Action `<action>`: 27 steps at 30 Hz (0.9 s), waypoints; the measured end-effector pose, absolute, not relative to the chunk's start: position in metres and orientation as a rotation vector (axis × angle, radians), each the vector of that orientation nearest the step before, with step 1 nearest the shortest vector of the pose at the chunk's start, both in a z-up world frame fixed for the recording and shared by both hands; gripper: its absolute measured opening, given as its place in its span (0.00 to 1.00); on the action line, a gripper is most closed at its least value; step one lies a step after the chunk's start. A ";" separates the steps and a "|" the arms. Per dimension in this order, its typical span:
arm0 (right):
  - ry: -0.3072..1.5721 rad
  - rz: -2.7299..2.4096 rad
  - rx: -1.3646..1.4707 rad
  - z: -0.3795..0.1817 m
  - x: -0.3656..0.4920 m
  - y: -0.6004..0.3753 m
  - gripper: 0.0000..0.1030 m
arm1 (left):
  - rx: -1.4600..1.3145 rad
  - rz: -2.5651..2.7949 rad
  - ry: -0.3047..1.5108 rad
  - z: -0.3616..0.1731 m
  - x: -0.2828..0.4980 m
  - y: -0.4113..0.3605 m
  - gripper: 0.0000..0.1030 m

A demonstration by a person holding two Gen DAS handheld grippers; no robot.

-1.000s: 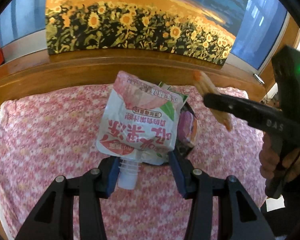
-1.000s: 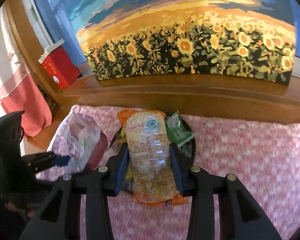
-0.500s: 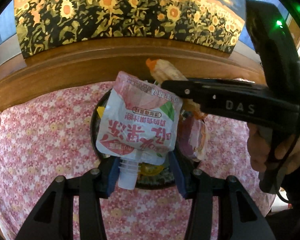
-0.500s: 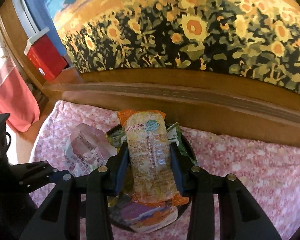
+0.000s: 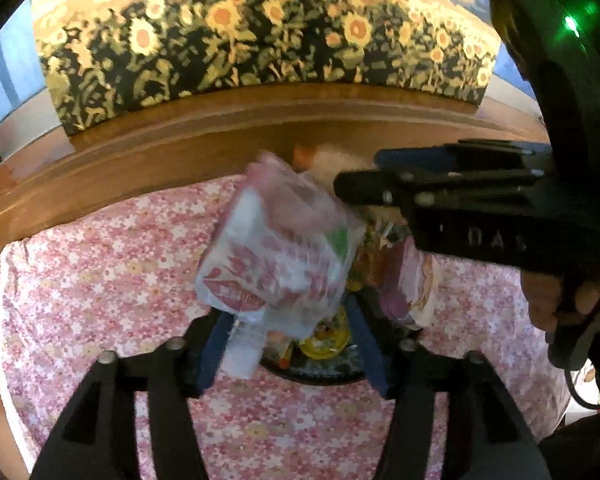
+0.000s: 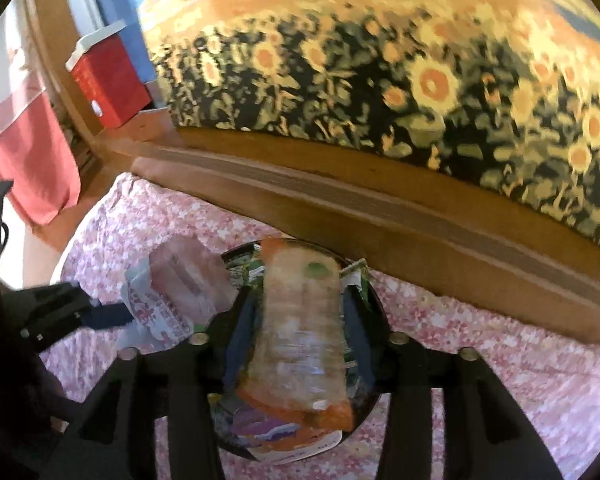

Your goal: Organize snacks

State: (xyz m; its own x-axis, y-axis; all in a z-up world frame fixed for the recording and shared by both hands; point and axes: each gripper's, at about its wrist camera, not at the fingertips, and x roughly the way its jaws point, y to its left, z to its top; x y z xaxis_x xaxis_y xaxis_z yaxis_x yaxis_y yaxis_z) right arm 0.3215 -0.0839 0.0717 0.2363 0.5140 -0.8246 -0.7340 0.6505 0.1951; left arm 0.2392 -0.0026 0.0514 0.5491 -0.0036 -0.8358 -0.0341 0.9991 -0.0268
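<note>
White-and-pink plastic spouted drink pouch (image 5: 284, 256), blurred, hangs tilted between the released, just-widened left claw (image 5: 292, 344), cap toward it. Clear orange-ended long snack packet (image 6: 300, 336) lies lengthwise, pointing away, between the right claw (image 6: 296, 344), also just widened, over the round black bowl (image 6: 374, 308).

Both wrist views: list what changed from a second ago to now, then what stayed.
Both hand-held grippers moved in over the black round bowl and their jaws have just been opening. The left hand-held gripper lets the white-and-pink spouted pouch tilt and slip; the right hand-held gripper frees the clear orange-ended snack pack. The pink floral cloth stayed put.
</note>
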 end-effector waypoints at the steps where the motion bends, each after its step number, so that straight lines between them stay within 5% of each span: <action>1: 1.013 0.876 -0.262 0.073 0.320 -0.083 0.51 | -0.043 0.024 0.979 0.056 0.238 -0.003 0.72; 5: 0.996 0.886 -0.273 0.078 0.317 -0.085 0.61 | -0.038 0.047 0.970 0.069 0.233 -0.002 0.73; 15: 0.933 0.822 -0.217 0.118 0.272 -0.131 0.61 | -0.048 0.166 0.942 0.090 0.185 0.013 0.73; 27: 1.047 0.821 -0.178 0.099 0.195 -0.157 0.61 | -0.079 0.164 0.973 0.083 0.122 0.011 0.73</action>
